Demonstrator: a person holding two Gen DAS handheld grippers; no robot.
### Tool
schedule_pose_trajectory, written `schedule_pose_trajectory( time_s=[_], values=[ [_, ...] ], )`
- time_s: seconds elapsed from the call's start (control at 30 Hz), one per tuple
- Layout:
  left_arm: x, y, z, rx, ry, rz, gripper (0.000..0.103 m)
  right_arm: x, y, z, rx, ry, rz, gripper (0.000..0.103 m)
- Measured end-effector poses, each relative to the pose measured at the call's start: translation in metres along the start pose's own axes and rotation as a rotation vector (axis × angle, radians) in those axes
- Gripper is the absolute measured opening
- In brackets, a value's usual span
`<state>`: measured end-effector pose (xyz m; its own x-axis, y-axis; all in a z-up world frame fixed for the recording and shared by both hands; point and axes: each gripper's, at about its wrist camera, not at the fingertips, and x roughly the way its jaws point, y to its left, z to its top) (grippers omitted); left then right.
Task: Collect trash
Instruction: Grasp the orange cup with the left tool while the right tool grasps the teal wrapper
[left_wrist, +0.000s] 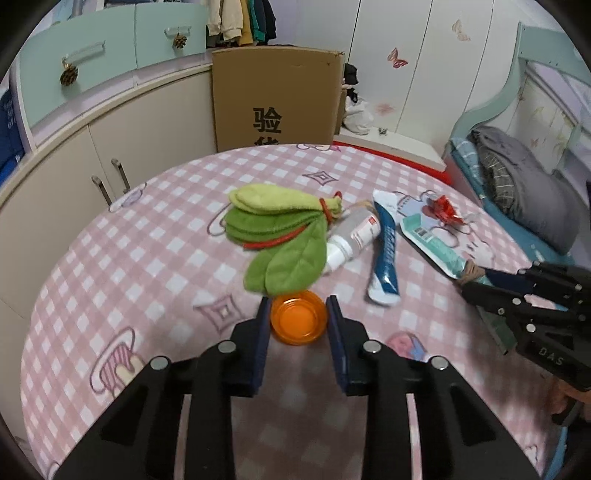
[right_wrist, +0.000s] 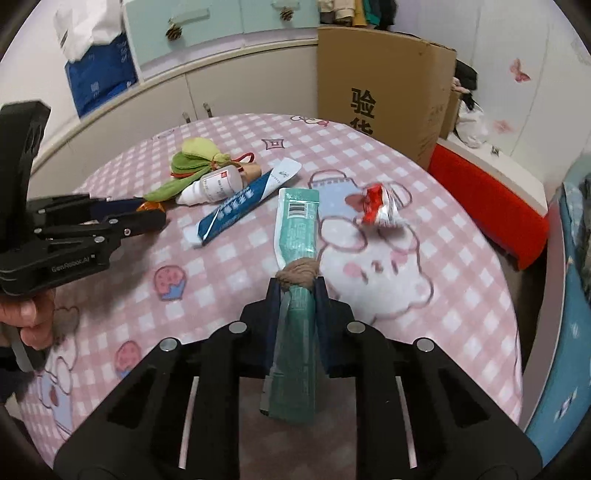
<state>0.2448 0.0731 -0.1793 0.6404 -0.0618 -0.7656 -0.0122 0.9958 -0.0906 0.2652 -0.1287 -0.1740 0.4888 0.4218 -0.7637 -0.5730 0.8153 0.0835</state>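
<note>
Both grippers grip: left (left_wrist: 298, 314) seemingly orange cap (left_wrist: 298, 322), right (right_wrist: 298, 291) green tube (right_wrist: 297, 236).

Pretty cozy kid's room: cream cabinets (left_wrist: 110, 147) with mint drawers (left_wrist: 110, 48) on top, white wardrobe doors (left_wrist: 424, 74) with butterfly stickers (left_wrist: 397, 59), big cardboard box (left_wrist: 277, 99), bed (left_wrist: 517, 192) on the right.

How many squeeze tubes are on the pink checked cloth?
2. The blue tube lies flat beside the white bottle; the green tube lies right of it, its near end clamped in the right gripper. The green cloth could hide more.
</note>
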Motion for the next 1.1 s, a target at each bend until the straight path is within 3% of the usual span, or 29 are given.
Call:
schedule_pose_trajectory(
  time_s=[0.2,0.43,0.87,1.07,1.1],
  values=[
    [-0.022,0.007,-0.024,-0.023,-0.013,-0.038,0.029,-0.027,-0.006,-0.03,0.131,-0.018,0.032,0.018],
    [-0.037,-0.012,-0.047,0.039,0.005,-0.066,0.029,-0.047,0.007,-0.053,0.154,-0.006,0.007,0.019],
    [-0.077,-0.064,-0.047,0.115,-0.062,-0.168,0.029,-0.101,-0.007,-0.075,0.259,-0.13,0.03,0.016],
    [-0.077,-0.08,-0.052,0.143,-0.05,-0.172,0.029,-0.091,-0.006,-0.089,0.23,-0.028,0.012,0.017],
    [-0.077,-0.081,-0.053,0.145,-0.048,-0.172,0.029,-0.089,-0.005,-0.092,0.232,-0.021,0.017,0.022]
  ],
)
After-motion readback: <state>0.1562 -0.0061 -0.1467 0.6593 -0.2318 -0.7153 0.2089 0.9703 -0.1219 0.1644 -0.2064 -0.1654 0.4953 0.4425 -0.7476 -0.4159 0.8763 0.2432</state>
